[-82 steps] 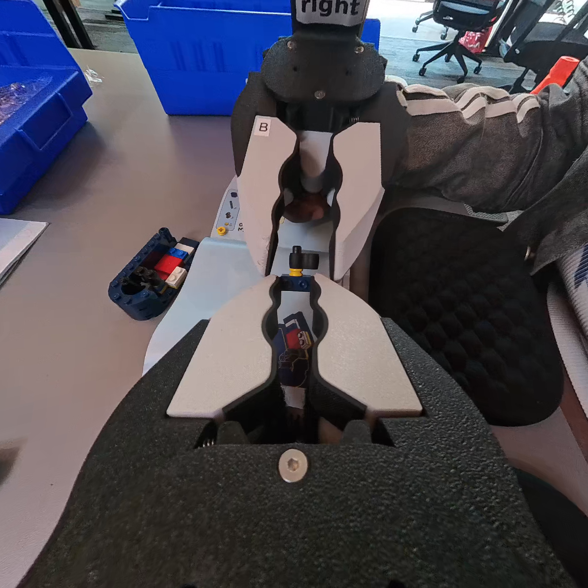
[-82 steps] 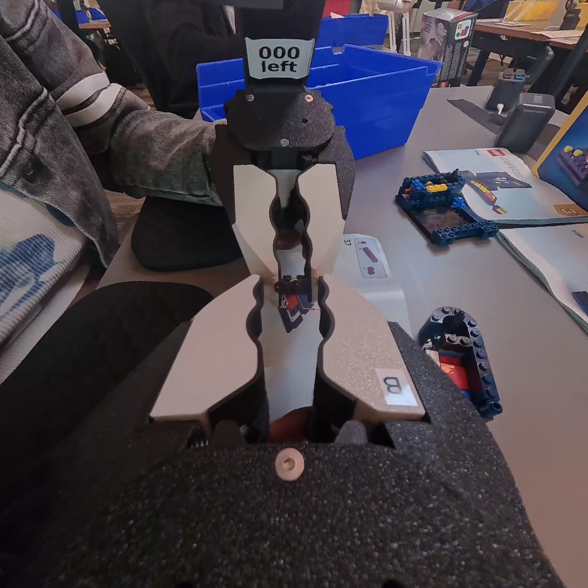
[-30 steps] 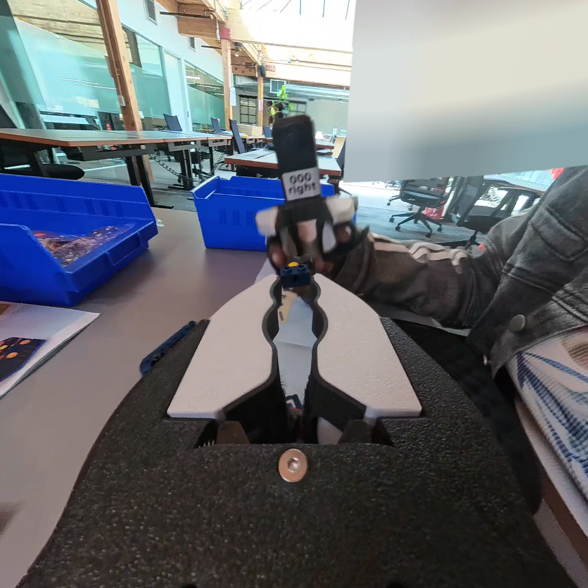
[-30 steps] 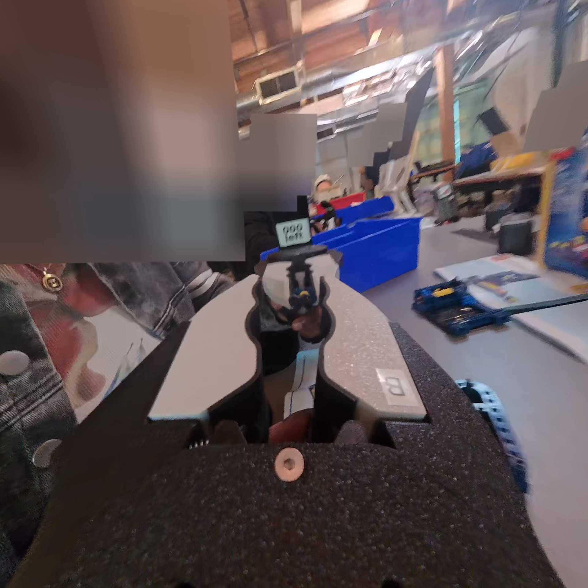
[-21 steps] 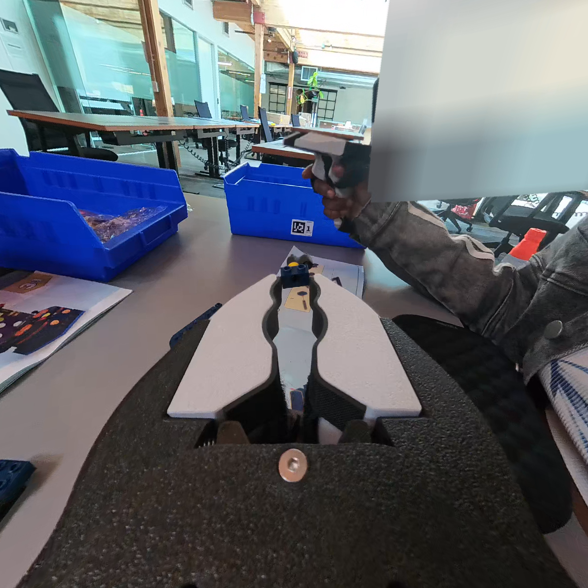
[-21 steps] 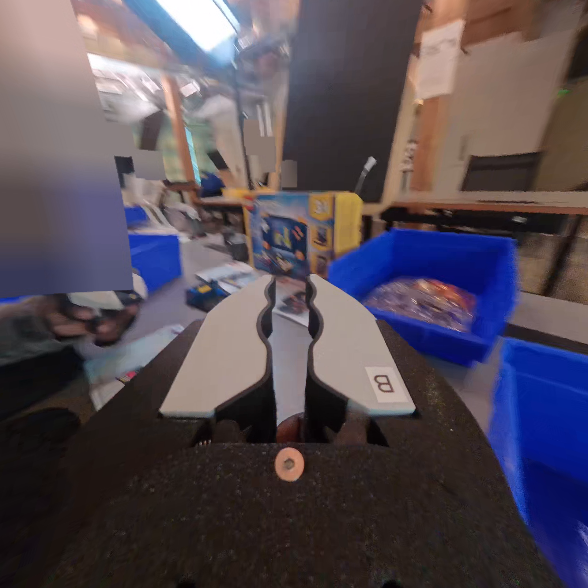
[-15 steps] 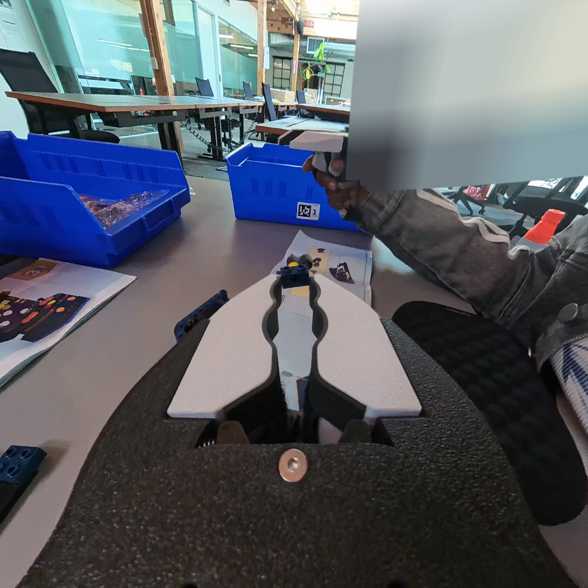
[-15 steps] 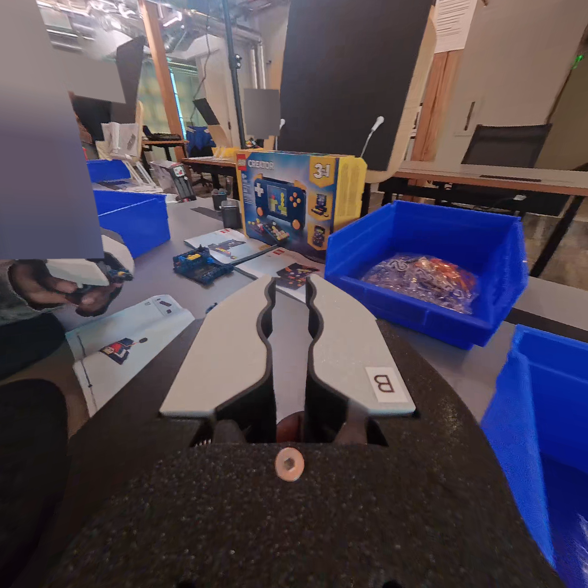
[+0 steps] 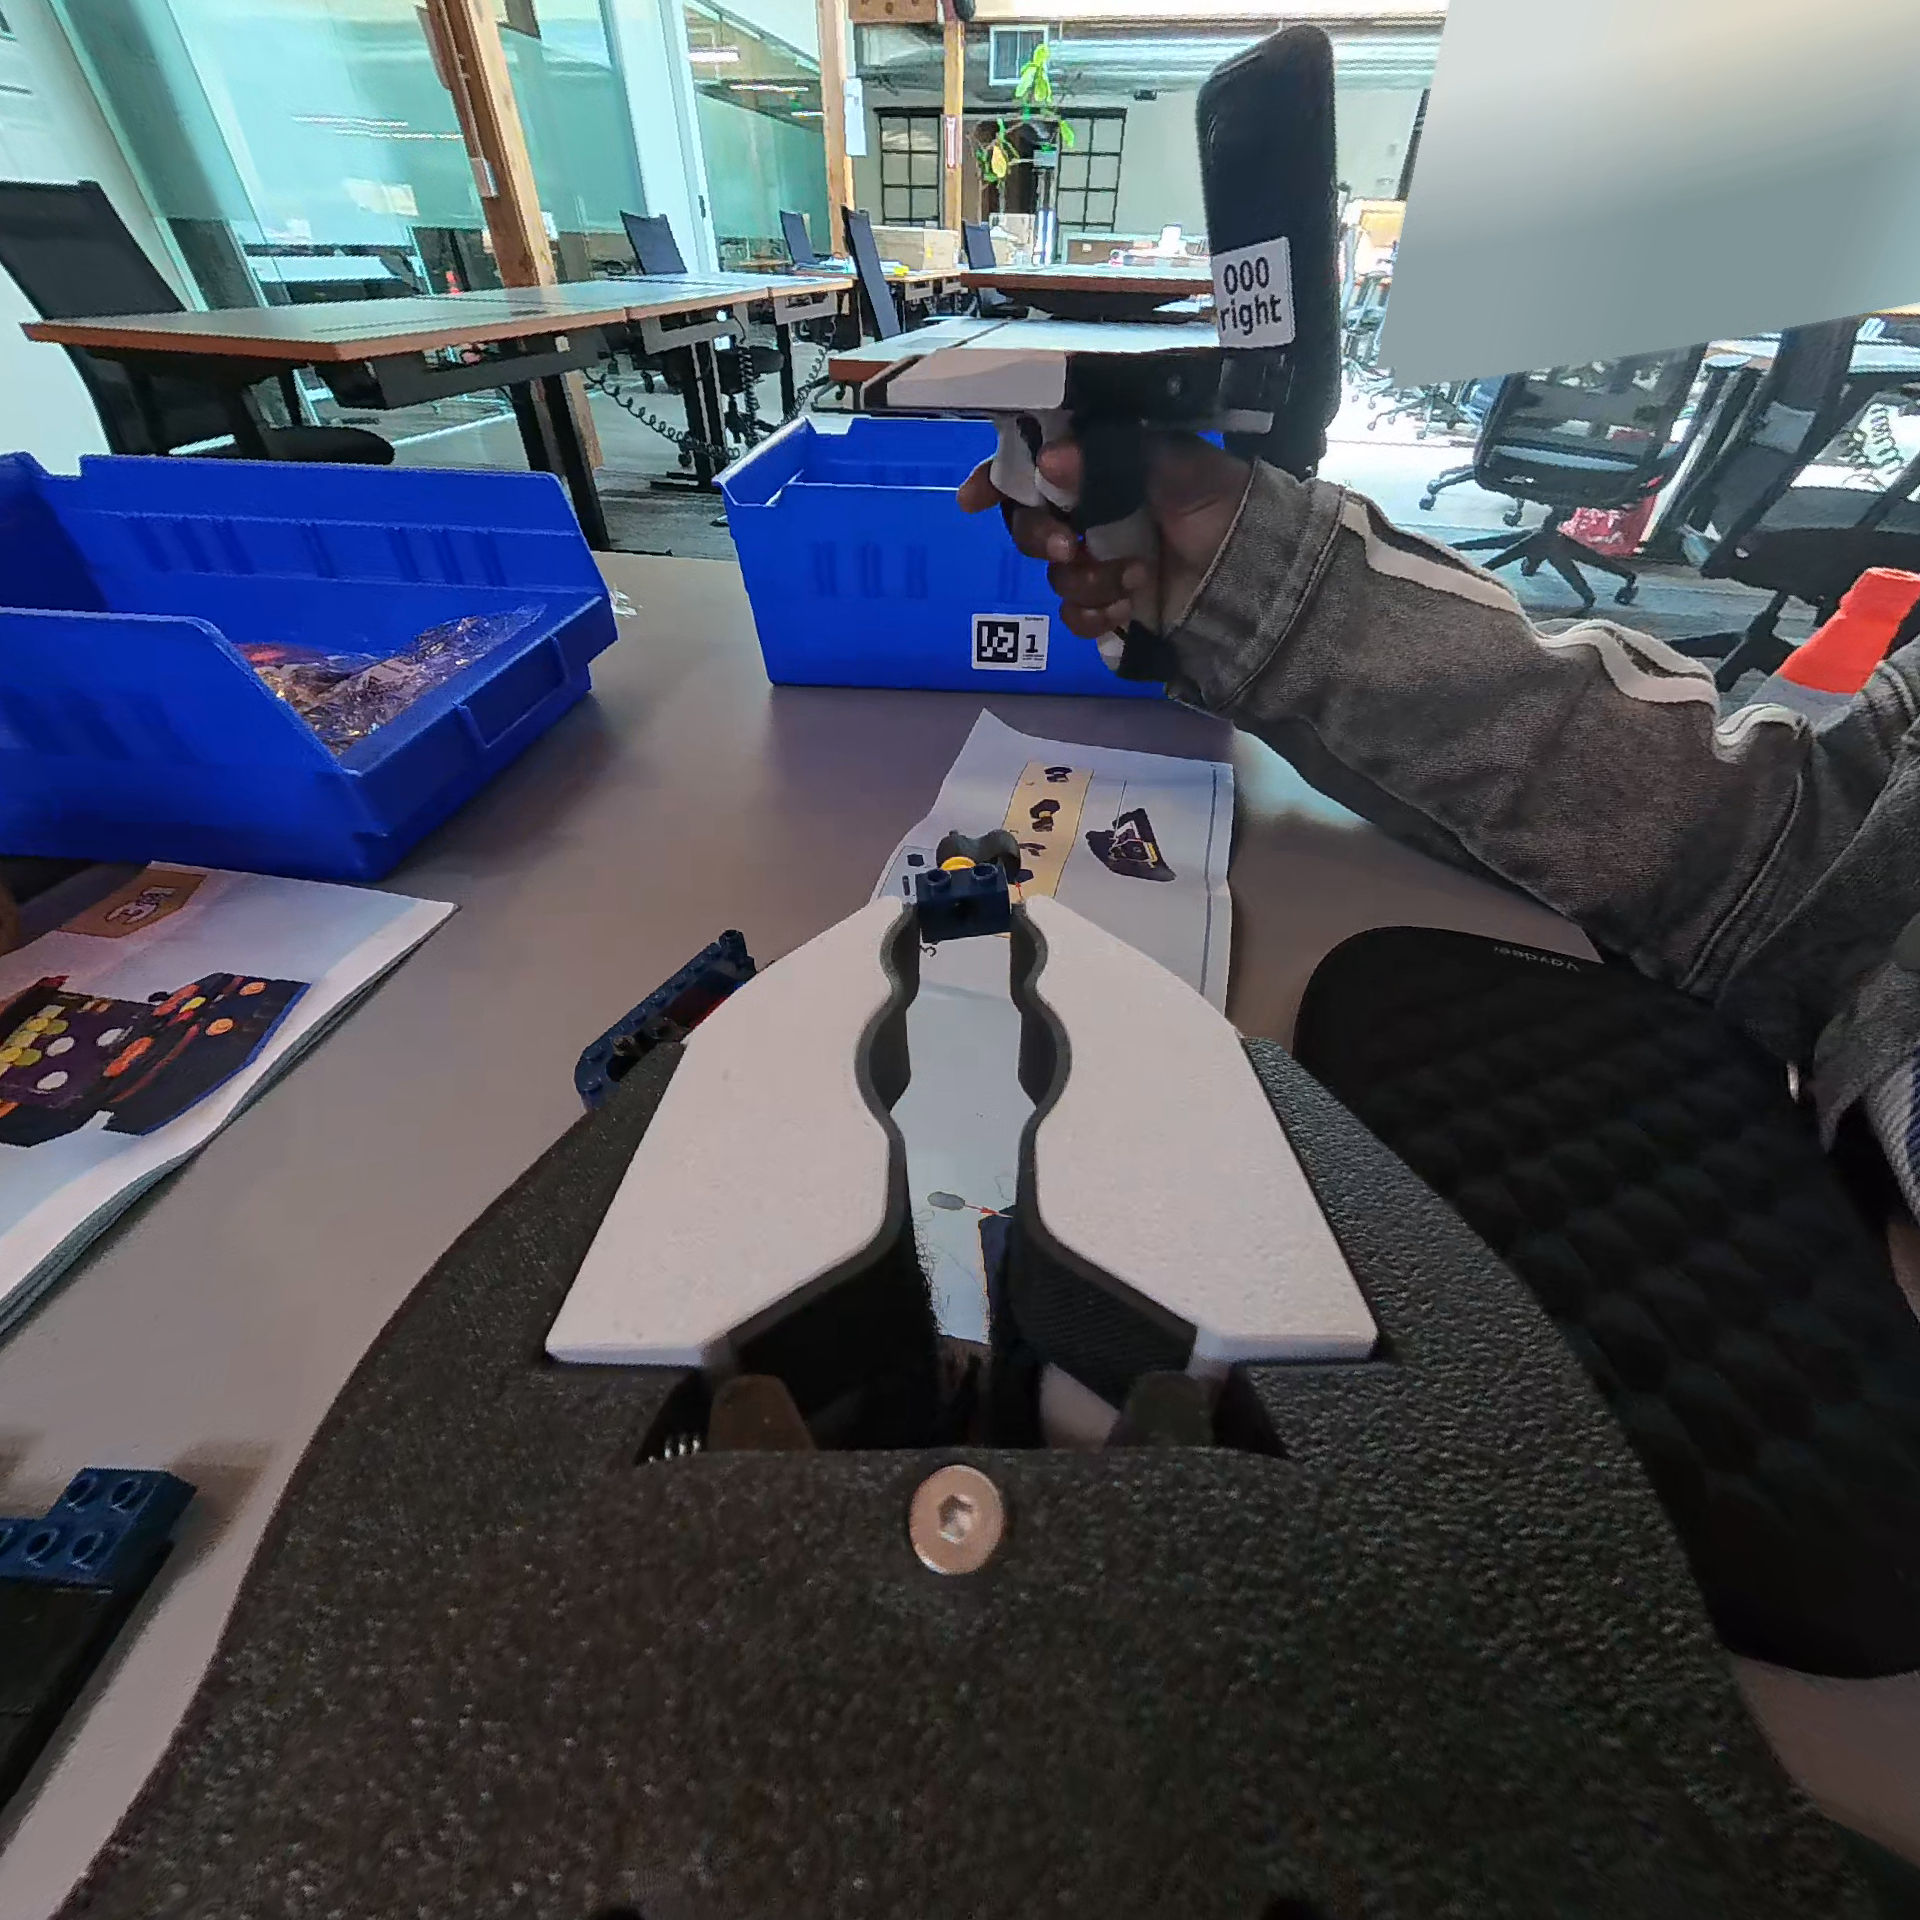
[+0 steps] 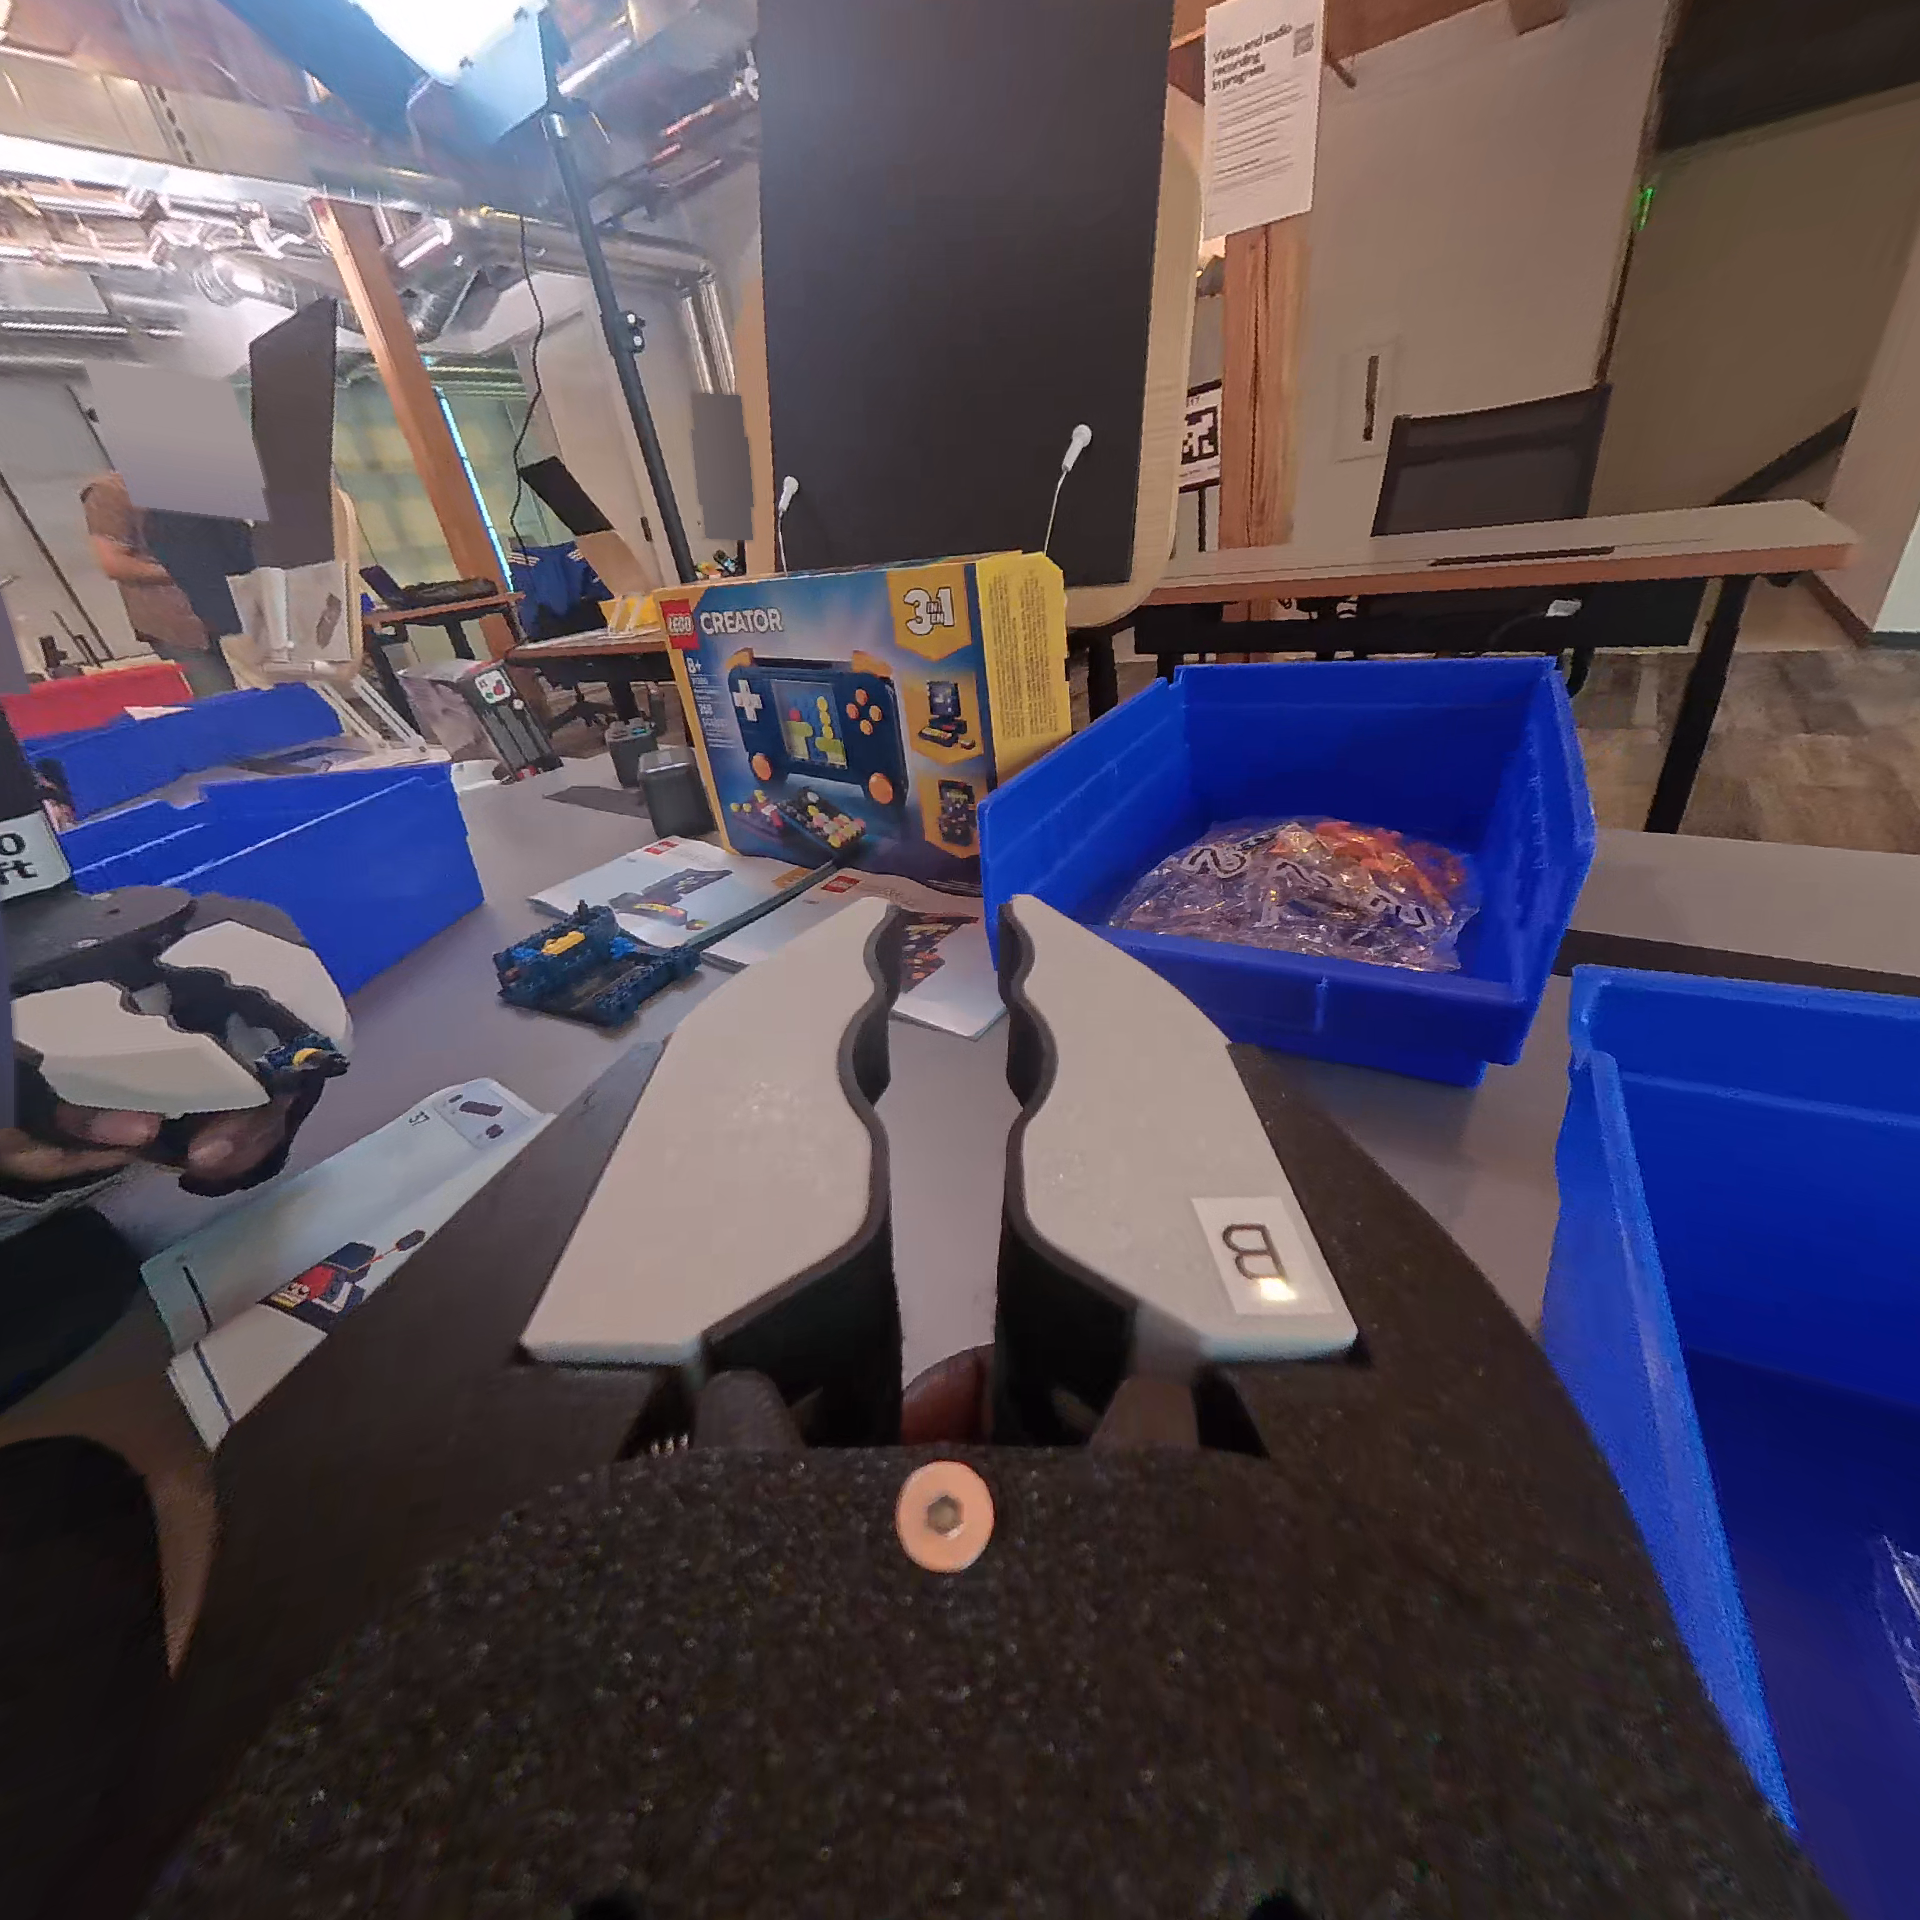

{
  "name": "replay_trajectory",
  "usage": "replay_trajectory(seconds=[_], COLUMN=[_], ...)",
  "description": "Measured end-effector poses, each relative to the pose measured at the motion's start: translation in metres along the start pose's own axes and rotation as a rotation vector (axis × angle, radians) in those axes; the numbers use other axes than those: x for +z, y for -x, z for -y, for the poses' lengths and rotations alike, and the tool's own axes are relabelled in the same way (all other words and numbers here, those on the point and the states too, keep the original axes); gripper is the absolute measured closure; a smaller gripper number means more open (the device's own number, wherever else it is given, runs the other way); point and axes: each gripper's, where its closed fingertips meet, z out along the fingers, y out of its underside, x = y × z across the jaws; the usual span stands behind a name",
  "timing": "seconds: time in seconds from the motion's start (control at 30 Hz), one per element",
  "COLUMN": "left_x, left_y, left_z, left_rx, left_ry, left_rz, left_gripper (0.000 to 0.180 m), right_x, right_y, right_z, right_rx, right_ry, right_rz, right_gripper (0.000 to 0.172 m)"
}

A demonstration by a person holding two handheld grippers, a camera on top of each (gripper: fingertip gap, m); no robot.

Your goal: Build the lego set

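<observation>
A: Lower left of the left wrist view, a dark blue brick piece is cut off by the frame edge. Another dark blue piece is half hidden behind the left gripper's body.

B: Fingers?

A: Left gripper is clamped on a small dark blue brick, both tips pressing its sides, held above the folded instruction sheet. A yellow and black bit sits on the brick's far side; hard to make out. Right gripper has a narrow gap with nothing in it.

B: Bins?

A: Right wrist view, left to right: blue bin, contents hidden. Centre right, open blue bin holding clear bags of parts. Far right, a third blue bin cut off by the edge.

B: Clutter?

A: Partly built blue model on the grey table, open booklets behind it, printed toy box upright beyond. Black padded cushion at right in the left wrist view.
</observation>
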Motion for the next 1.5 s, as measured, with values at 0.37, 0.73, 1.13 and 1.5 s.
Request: replay_trajectory(seconds=[0.37, 0.73, 1.13, 1.5], left_x=[0.0, 0.0, -0.023, -0.019], left_y=[-0.002, -0.003, 0.031, 0.033], left_z=[0.002, 0.004, 0.019, 0.012], left_rx=[0.026, 0.038, -0.222, -0.183], left_ry=[-0.006, -0.016, -0.145, -0.11], left_rz=[-0.004, -0.005, 0.049, 0.084], left_gripper=[0.164, 0.164, 0.165, 0.165], right_x=[-0.002, -0.007, 0.01, 0.024], right_y=[-0.004, -0.011, 0.019, 0.089], right_z=[0.008, 0.014, -0.014, -0.13], right_rx=[-0.016, 0.022, 0.027, -0.159], right_ry=[-0.058, -0.104, 0.068, 0.701], right_rz=[-0.049, -0.077, 0.096, 0.417], right_gripper=[0.154, 0.156, 0.156, 0.157])
